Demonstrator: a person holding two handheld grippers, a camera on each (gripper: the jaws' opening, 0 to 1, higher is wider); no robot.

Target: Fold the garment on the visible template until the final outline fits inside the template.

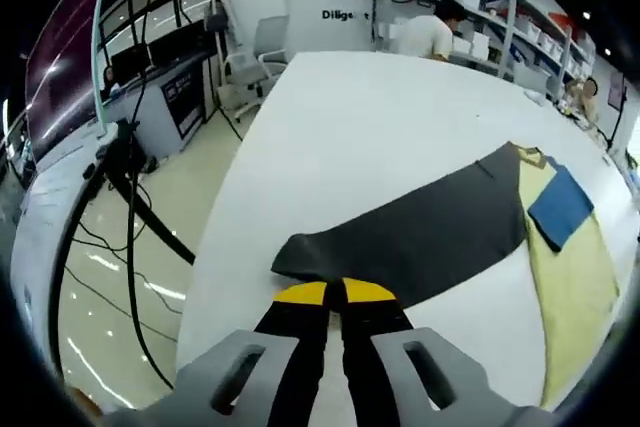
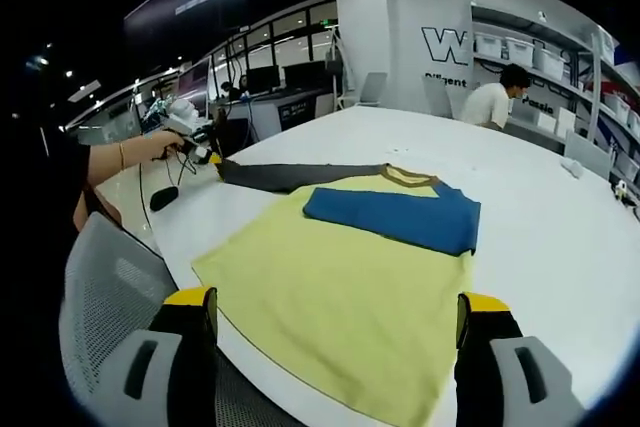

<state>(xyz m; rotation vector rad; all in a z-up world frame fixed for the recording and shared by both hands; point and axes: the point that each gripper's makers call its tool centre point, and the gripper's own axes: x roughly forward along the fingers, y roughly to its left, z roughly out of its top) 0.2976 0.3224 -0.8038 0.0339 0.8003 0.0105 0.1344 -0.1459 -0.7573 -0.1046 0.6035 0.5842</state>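
White bench (image 2: pixel 560 207) carries the garment (image 2: pixel 330 297); left claw (image 1: pixel 334 294) pinches the grey sleeve (image 1: pixel 420 237), right claw (image 2: pixel 335 312) gapes empty. Tugging could drag it askew.

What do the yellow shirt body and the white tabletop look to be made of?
Shirt body: soft matte knit, probably cotton jersey; it lies limp with gentle ripples. Tabletop: hard, smooth white surface, maybe laminate; faint sheen, no texture. Exact materials are uncertain.
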